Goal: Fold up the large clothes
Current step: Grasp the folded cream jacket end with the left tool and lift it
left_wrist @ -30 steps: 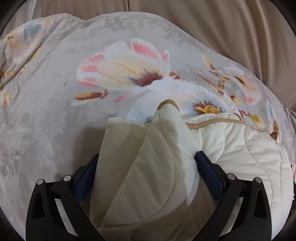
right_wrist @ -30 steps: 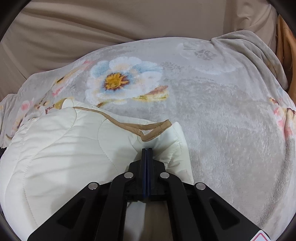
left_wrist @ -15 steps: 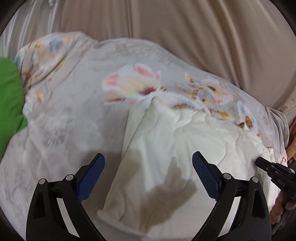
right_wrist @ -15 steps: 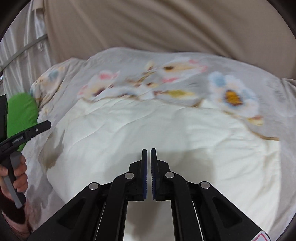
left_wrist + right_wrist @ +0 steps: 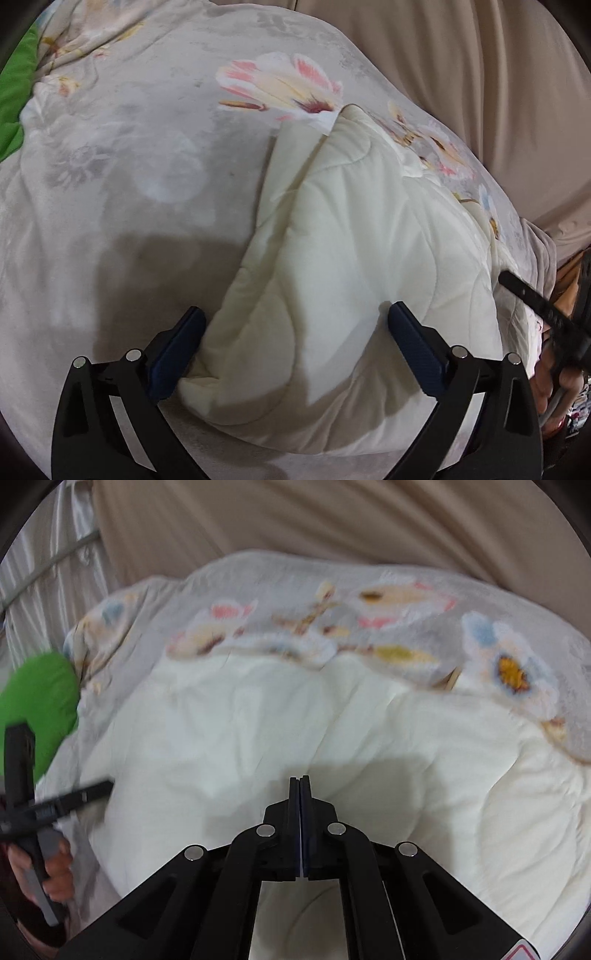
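The left gripper [image 5: 295, 332] stands wide open, its two blue-padded fingers [image 5: 177, 354] spread to either side of the near end of a cream quilted garment [image 5: 351, 258] and gripping nothing; the left pad lies right against the garment's folded edge, though contact cannot be confirmed. The right gripper [image 5: 300, 786] has its two pads pressed together with only a thin seam between them, and nothing shows pinched there; it hangs above the middle of the same garment [image 5: 258, 731]. There is one garment, puffy and pale cream, stitched in curved quilting lines, folded over itself into a thick bundle with a rounded fold at the near edge and a narrower end pointing away toward the far side. It lies on one grey plush blanket [image 5: 129, 166] printed with pink, yellow and blue flowers, which covers the whole surface beneath it. A beige curtain [image 5: 332, 524] hangs behind. One green cushion [image 5: 40, 705] sits at the left edge of the blanket. In each wrist view the person's other hand [image 5: 55, 875] appears at the edge of the frame, wrapped around a gripper handle.
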